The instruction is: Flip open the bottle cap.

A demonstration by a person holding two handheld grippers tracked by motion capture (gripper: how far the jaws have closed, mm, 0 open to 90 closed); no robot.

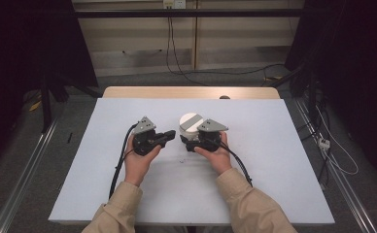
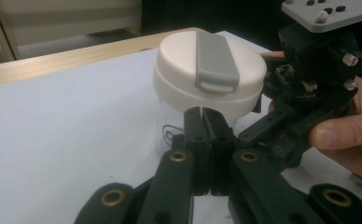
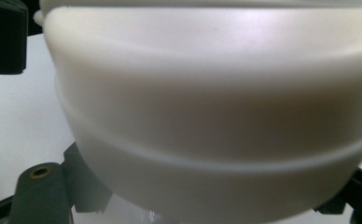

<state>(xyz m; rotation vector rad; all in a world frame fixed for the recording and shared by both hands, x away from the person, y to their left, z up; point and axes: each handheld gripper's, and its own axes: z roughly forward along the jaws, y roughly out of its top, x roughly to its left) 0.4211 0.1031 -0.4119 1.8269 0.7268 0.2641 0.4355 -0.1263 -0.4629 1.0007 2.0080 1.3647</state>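
A jar with a white lid (image 1: pixel 190 121) and a clear body stands upright near the middle of the white mat. A grey flap (image 2: pixel 215 60) runs across the lid's top. My right gripper (image 1: pixel 187 139) comes at the jar from the right and is shut on it below the lid. In the right gripper view the lid (image 3: pixel 216 93) looms very close, with one finger (image 3: pixel 39 186) low on the left beside it. My left gripper (image 1: pixel 175 135) is shut with nothing in it. Its tips (image 2: pixel 203 115) are pressed together just in front of the jar's clear body.
The white mat (image 1: pixel 274 170) covers most of the wooden table (image 1: pixel 128 92). A small dark speck (image 1: pixel 181 159) lies on the mat between the hands. Cables trail from both grippers toward the near edge. Metal rails and loose cables run along the floor on both sides.
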